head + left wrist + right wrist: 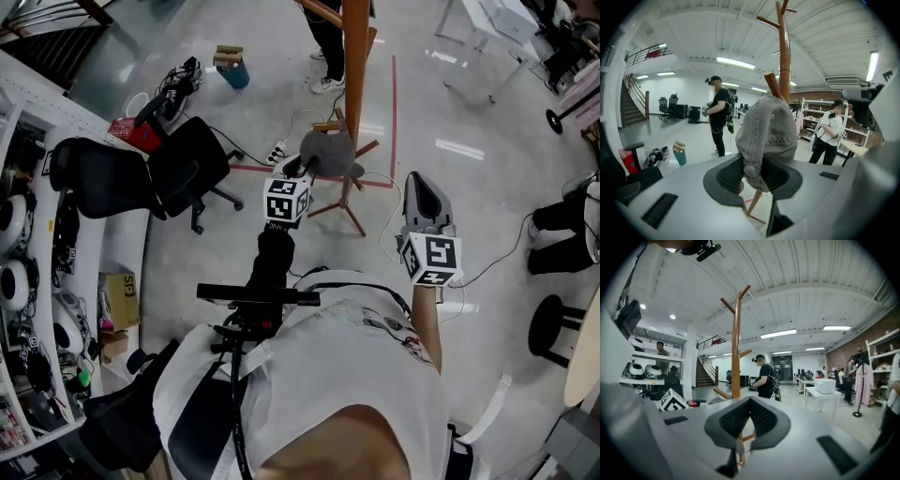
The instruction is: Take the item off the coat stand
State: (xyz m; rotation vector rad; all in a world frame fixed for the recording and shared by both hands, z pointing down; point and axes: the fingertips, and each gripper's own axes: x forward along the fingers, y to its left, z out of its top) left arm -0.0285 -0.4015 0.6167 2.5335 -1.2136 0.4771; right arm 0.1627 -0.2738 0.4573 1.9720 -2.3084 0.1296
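Note:
A grey cap (768, 131) hangs on a lower peg of the wooden coat stand (784, 61). In the head view the cap (328, 152) sits beside the stand's pole (355, 56), just ahead of my left gripper (302, 171). In the left gripper view, that gripper (752, 174) is shut on the cap's lower crown, and the cap's button lies between the pads. My right gripper (419, 185) hovers to the right of the stand, shut and holding nothing. In the right gripper view its jaws (750, 401) point at the stand (736, 343).
A black office chair (141, 173) stands on the left, next to white shelves (37, 281) of gear. Red floor tape (394, 103) and loose cables run around the stand's feet. A person (719, 117) stands beyond the stand and another person (829, 131) at the right. A black stool (553, 328) is on the right.

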